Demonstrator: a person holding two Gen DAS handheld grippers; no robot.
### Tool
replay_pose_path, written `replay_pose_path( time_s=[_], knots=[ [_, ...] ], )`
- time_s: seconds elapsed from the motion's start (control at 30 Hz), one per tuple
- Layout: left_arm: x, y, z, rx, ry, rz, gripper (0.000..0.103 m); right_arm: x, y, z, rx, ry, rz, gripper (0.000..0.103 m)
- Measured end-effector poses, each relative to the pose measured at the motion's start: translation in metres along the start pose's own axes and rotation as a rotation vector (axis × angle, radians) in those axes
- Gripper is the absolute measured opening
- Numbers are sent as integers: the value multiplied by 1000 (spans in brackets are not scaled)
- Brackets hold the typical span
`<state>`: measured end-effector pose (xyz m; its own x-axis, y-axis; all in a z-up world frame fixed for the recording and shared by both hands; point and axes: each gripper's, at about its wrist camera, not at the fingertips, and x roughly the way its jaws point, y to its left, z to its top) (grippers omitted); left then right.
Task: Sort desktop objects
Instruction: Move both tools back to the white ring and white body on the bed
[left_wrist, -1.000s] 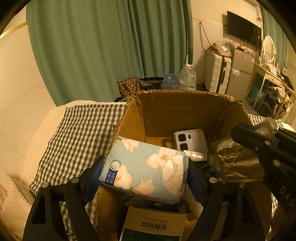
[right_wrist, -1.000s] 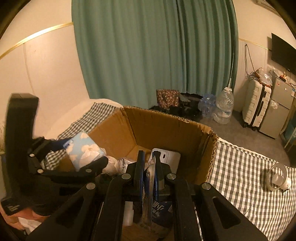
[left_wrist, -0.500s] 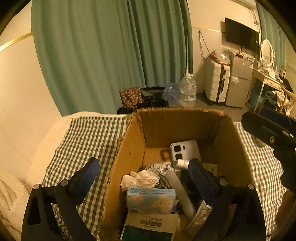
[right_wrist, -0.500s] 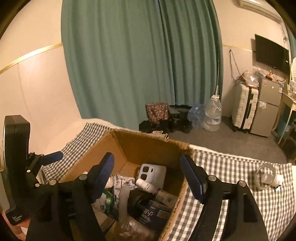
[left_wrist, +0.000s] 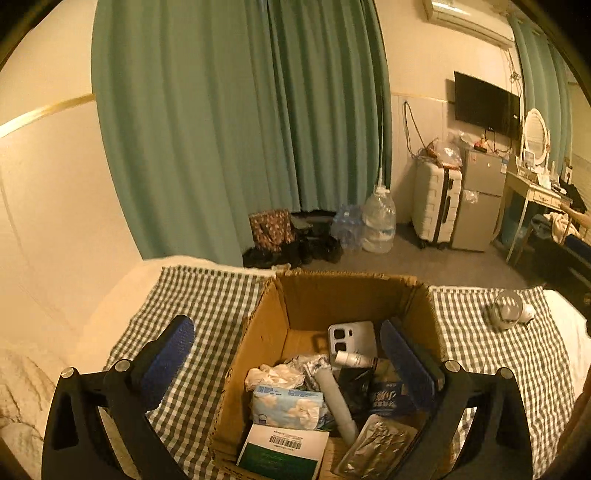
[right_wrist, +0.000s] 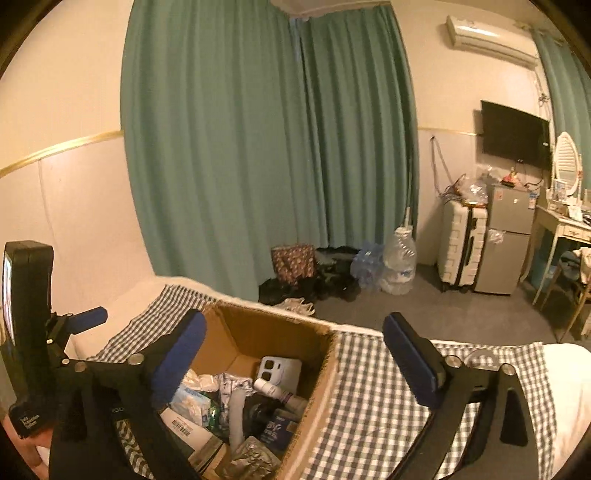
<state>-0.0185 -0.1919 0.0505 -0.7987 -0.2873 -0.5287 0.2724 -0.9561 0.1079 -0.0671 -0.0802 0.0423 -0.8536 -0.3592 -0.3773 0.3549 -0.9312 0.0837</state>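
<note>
The left gripper (left_wrist: 284, 358) has let go of the floral tissue pack (left_wrist: 288, 406) it clamped a second ago; its blue ribbed fingers (left_wrist: 168, 356) are spreading to full width with nothing pressed between them, and the soft rectangular pack now lies inside the cardboard box (left_wrist: 266, 332) near its front left corner. The right gripper (right_wrist: 293, 354), a second ago pinched on a blue pouch (right_wrist: 275, 428), is likewise opening and bare, the pouch lying in the box's right half. Both grippers sit higher above the box than before. Around these lie a crinkled foil packet (left_wrist: 373, 446), a white tube (left_wrist: 334, 402), a small bottle (left_wrist: 352, 358), a hard white phone case (left_wrist: 352, 338) against the back wall and a barcoded carton (left_wrist: 282, 452) at the front edge. The corrugated box rests on a checked cloth (left_wrist: 207, 306) over the bed. Only the left view shows a small clear fan (left_wrist: 508, 314) on the cloth's right side; only the right view shows the left gripper's black body (right_wrist: 27, 332).
</note>
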Motion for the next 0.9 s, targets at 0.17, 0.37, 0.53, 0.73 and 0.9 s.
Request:
replay_pose_path(
  time_s=[0.17, 0.37, 0.53, 0.73, 0.9],
  knots=[
    [-18, -18, 6, 13, -26, -26, 103, -26, -18, 9, 8, -34, -82, 103],
    [-37, -46, 12, 46, -58, -38, 103, -54, -43, 17, 22, -59, -141, 103],
    [-50, -73, 17, 62, -79, -85, 103, -73, -67, 19, 31, -71, -192, 103],
    [-53, -110, 19, 101, -90, -109, 103, -90, -111, 18, 97, -64, -244, 103],
    [-49, -137, 17, 128, -83, -133, 103, -98, -140, 14, 125, -62, -280, 103]
  ],
)
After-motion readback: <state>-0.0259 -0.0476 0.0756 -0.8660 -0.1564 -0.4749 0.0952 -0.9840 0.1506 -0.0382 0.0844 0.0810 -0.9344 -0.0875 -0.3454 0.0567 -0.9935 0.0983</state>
